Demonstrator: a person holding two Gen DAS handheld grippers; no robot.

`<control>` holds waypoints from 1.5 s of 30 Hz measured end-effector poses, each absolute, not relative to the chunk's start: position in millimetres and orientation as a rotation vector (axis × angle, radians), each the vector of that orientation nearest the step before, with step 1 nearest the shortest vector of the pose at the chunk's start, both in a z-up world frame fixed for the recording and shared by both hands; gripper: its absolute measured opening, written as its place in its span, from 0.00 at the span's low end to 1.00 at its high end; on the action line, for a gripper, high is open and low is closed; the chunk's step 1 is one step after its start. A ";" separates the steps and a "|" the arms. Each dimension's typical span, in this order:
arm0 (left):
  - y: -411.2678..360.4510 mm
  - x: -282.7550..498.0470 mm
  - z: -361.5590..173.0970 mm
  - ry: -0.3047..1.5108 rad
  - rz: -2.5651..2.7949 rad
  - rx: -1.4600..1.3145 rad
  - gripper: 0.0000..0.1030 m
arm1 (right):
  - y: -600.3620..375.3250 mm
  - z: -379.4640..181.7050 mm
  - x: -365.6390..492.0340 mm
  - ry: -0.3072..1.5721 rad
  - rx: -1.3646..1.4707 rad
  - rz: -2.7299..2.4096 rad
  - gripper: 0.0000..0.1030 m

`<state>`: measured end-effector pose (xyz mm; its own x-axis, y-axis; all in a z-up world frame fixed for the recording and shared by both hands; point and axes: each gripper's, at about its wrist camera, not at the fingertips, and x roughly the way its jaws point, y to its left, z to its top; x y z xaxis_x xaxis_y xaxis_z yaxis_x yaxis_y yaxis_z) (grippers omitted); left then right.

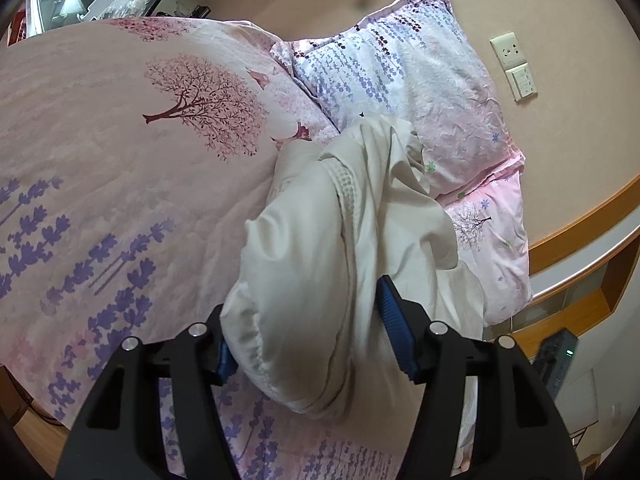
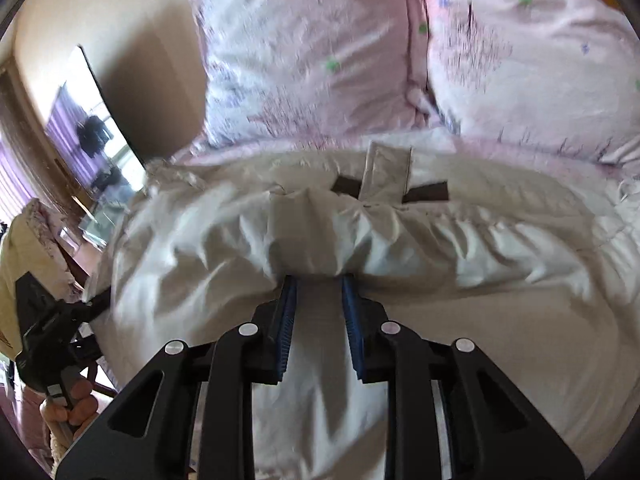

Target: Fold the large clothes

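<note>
Cream garment (image 1: 320,240) is clamped at its gathered hem by both tongs, left (image 1: 312,332) and right (image 2: 318,280), probably for spreading over the bed (image 1: 100,160).

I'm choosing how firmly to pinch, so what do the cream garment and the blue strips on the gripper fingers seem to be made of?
The cream-white gathered garment looks like thin, matte woven cloth, perhaps cotton or a blend: it creases sharply and bunches along an elastic-looking hem. A waffle-textured band runs through it. The blue ribbed pads on the fingers look like rubber or soft plastic, with fine ridges and a dull sheen.
</note>
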<state>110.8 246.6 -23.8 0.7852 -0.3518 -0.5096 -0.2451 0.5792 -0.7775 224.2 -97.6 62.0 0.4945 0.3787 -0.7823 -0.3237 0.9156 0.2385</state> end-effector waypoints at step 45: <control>75.6 112.7 124.1 0.350 -0.520 -0.437 0.43 | -146.2 40.2 222.1 1.124 0.111 0.399 0.25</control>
